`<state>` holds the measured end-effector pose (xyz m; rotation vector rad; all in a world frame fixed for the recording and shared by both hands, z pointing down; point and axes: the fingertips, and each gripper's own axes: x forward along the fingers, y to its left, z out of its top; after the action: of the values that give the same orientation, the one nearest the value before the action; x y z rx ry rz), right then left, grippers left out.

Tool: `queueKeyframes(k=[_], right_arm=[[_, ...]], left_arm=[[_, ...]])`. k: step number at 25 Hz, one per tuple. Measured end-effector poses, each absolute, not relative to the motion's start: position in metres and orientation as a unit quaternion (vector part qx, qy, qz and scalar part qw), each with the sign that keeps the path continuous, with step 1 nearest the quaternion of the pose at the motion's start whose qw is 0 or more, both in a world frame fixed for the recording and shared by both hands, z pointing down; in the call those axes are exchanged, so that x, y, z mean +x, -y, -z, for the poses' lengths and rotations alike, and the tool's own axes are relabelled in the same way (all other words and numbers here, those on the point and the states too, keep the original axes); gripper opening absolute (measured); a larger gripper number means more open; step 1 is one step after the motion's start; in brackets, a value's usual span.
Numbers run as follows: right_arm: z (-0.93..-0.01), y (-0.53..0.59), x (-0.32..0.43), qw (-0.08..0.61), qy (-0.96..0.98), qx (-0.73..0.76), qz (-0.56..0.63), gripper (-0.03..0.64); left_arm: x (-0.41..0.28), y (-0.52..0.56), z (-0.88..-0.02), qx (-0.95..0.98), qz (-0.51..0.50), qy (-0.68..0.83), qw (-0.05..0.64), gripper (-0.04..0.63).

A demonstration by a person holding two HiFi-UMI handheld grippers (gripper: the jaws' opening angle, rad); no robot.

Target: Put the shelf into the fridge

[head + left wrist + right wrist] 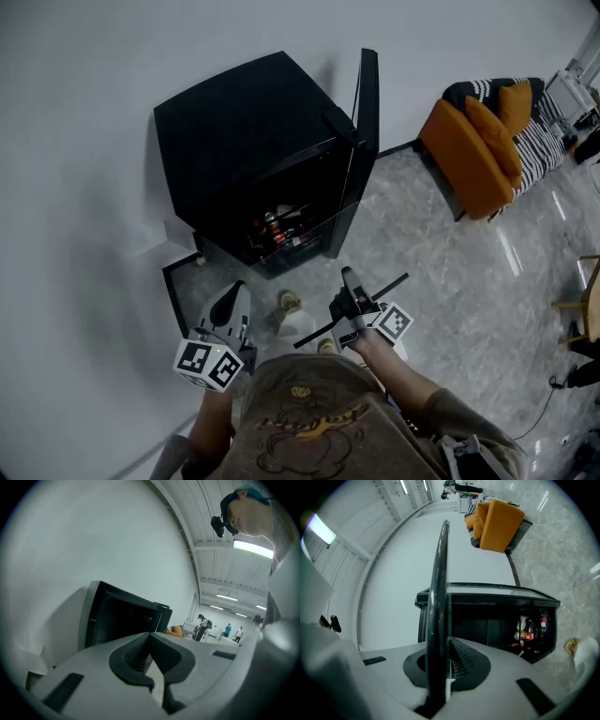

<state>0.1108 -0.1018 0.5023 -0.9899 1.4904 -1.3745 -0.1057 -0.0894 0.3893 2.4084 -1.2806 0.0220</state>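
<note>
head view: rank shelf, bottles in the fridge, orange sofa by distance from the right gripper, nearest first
1. shelf: clamped in the right gripper, slanting across in front of the person.
2. bottles: low inside the open fridge, ahead and to the left.
3. orange sofa: farthest, at the upper right of the view.

Open fridge (246, 127), bottles (276, 229) low inside

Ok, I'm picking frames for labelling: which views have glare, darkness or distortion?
Head view: fridge interior near black, glare streaks on the floor. Left gripper view: fisheye vignette, ceiling light blown out. Right gripper view: the shelf in the right gripper bows into a dark curved bar near the lens.
</note>
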Motion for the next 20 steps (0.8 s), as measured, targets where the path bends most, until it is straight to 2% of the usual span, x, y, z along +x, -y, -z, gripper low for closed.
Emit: queueKeyframes(k=[20], right_arm=[[-0.583, 0.145, 0.085, 0.429, -0.577, -0.400, 0.569, 0.026]], left_arm=[[-0.107, 0.112, -0.433, 0.854, -0.023, 0.470, 0.220, 0.003]])
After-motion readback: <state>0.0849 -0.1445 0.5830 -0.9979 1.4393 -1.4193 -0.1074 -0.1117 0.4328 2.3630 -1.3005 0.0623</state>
